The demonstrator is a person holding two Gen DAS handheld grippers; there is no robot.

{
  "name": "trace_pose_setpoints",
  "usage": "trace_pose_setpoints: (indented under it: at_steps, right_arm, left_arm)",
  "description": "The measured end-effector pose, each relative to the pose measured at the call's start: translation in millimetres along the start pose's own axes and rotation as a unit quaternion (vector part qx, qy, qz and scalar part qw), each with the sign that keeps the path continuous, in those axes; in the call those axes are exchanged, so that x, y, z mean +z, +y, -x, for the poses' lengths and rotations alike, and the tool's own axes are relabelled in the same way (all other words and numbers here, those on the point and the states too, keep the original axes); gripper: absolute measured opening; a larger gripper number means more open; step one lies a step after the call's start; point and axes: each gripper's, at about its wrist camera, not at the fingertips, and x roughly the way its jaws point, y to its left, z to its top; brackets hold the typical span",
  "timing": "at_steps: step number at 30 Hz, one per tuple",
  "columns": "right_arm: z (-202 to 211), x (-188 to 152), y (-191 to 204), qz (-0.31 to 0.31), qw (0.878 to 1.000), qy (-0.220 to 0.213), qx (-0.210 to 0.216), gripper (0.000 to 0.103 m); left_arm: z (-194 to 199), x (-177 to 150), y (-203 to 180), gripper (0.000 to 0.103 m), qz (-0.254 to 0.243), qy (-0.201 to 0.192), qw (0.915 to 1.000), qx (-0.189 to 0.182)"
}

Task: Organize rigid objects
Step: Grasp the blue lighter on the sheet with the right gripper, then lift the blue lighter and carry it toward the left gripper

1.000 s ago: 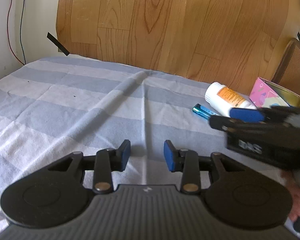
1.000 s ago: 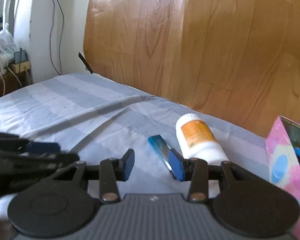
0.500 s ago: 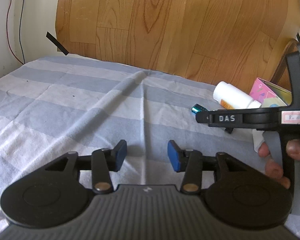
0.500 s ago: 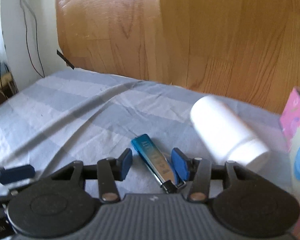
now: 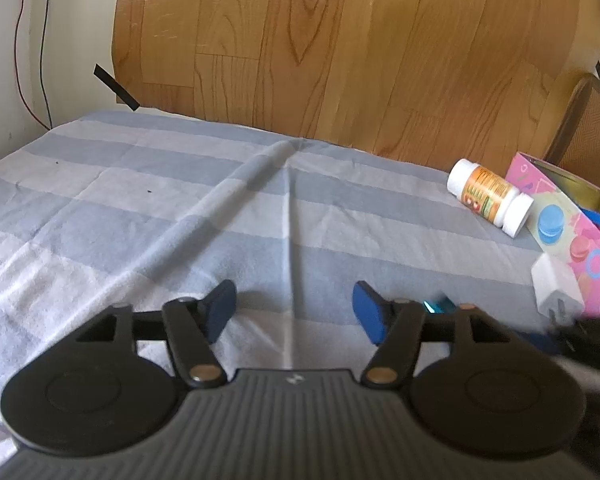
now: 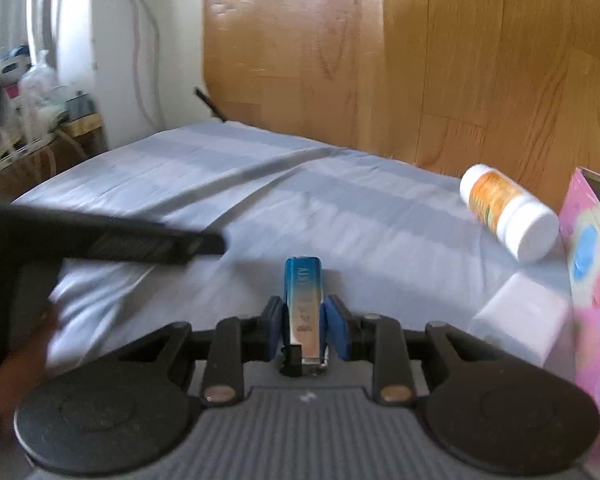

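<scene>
- right gripper (image 6: 304, 330) has its fingers clamped on the slim blue metallic lighter (image 6: 303, 300), lifted off the striped grey-blue bedsheet (image 6: 260, 200)
- left gripper (image 5: 294, 308) fingers spread wide, holding nothing
- white pill bottle with orange label (image 6: 504, 212) lies beside the pink box (image 6: 596, 280)

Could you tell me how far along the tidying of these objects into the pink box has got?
Early to midway. Something blue already sits inside the pink box. In hand: the right gripper is shut on the blue lighter. Left to do: the white pill bottle lies on the striped cloth, and the white charger sits beside the box. The left gripper is open, holding nothing.
</scene>
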Motion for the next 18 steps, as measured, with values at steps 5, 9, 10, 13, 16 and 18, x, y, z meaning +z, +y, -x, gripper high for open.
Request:
trace_pose_setpoints:
  at_steps: [5,9,10,13,16,18]
  right_arm:
    - [34,-24,8,-0.005,1.000,-0.004,0.001,0.027]
    - [44,-30,12,-0.004,1.000,-0.011,-0.006,0.029]
    - [44,-31,12,-0.005,1.000,-0.012,-0.006,0.030]
    - [44,-31,11,-0.011,1.000,-0.011,-0.003,0.035]
    - [44,-33,10,-0.020,1.000,-0.009,0.002,0.036]
    - [45,-36,10,-0.019,1.000,-0.010,0.001,0.035]
  left_arm:
    - [0,-1,-2,0.079,-0.005,0.003,1.0000,0.006]
    - [0,0,-3,0.083,-0.007,0.004,0.9999,0.008]
    - [0,0,-3,0.083,-0.007,0.004,0.9999,0.010]
    - [-1,-1,-4,0.083,-0.010,0.005,0.9998,0.014]
    - [-1,-1,-6,0.083,-0.016,0.007,0.9997,0.019]
    - [-1,-1,-6,0.083,-0.021,0.008,0.9995,0.022]
